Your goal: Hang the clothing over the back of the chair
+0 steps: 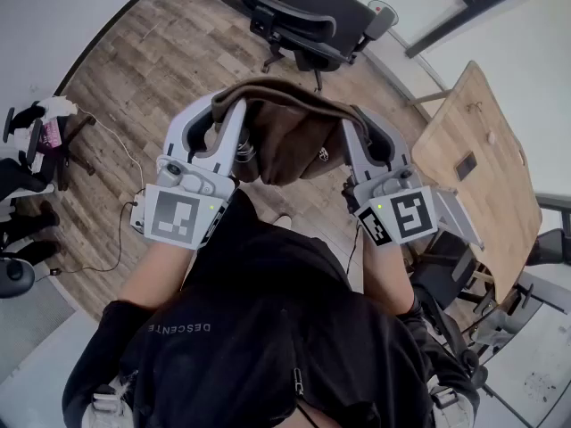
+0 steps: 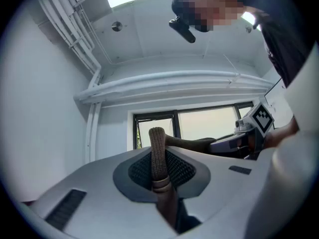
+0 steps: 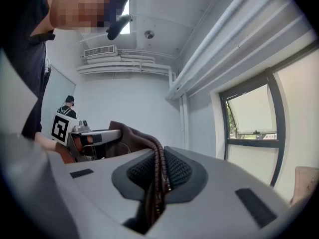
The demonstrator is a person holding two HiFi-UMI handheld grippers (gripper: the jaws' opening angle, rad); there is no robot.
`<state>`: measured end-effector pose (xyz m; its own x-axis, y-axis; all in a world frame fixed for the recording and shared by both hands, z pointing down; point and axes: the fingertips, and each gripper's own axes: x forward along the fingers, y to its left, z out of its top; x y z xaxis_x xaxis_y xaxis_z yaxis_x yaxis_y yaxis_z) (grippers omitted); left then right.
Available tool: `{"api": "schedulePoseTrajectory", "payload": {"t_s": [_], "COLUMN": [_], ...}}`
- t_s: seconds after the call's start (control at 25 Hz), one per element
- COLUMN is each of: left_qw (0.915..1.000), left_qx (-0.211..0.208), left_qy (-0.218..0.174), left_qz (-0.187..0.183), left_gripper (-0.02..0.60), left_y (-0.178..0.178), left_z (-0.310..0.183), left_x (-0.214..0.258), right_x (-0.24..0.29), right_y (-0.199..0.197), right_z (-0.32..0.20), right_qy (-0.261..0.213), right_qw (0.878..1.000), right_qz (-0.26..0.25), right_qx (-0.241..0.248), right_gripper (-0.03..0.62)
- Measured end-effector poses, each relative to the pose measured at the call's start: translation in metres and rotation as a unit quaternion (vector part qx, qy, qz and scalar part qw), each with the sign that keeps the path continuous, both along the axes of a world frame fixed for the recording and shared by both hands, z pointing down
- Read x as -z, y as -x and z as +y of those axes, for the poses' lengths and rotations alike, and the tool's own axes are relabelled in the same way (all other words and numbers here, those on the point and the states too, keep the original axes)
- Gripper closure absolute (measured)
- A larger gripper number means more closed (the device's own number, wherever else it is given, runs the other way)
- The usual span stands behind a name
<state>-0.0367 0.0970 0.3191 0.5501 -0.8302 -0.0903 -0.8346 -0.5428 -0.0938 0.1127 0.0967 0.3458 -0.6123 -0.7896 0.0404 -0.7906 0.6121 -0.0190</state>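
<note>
A brown garment (image 1: pixel 290 132) hangs between my two grippers, held up in front of the person's chest. My left gripper (image 1: pixel 234 112) is shut on the brown garment's ribbed edge (image 2: pixel 158 158), pinched between the pads. My right gripper (image 1: pixel 353 125) is shut on the garment's zipper edge (image 3: pixel 158 176). Across the gap the opposite gripper (image 2: pixel 249 131) shows in the left gripper view, and the other one (image 3: pixel 82 133) in the right gripper view. A black office chair (image 1: pixel 308 16) stands on the wood floor beyond the garment, some way off.
A wooden table (image 1: pixel 473 159) stands at the right with a dark phone-like slab (image 1: pixel 465 165) on it. More chairs and cables lie at the left edge (image 1: pixel 27 194). A person (image 3: pixel 67 108) stands in the background by the wall. Windows (image 2: pixel 199 126) face the grippers.
</note>
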Motion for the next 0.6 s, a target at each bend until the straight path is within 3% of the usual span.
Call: {"api": "schedulePoseTrajectory", "payload": {"t_s": [0.28,0.6], "left_qw": [0.9996,0.9995], "left_qx": [0.003,-0.007], "left_qy": [0.025,-0.017], "left_qz": [0.012,0.024], "left_gripper": [0.526,0.528], "left_y": [-0.021,-0.040], "left_z": [0.075,0.126], "left_x": [-0.013,0.004], "right_x": [-0.008,-0.004], "right_y": [-0.021,-0.039], "right_z": [0.076,0.121], "right_qy": [0.008,0.003], "right_qw": [1.000,1.000], "right_qz": [0.002,-0.017], "right_qx": [-0.013,-0.007], "right_gripper": [0.553,0.549]}}
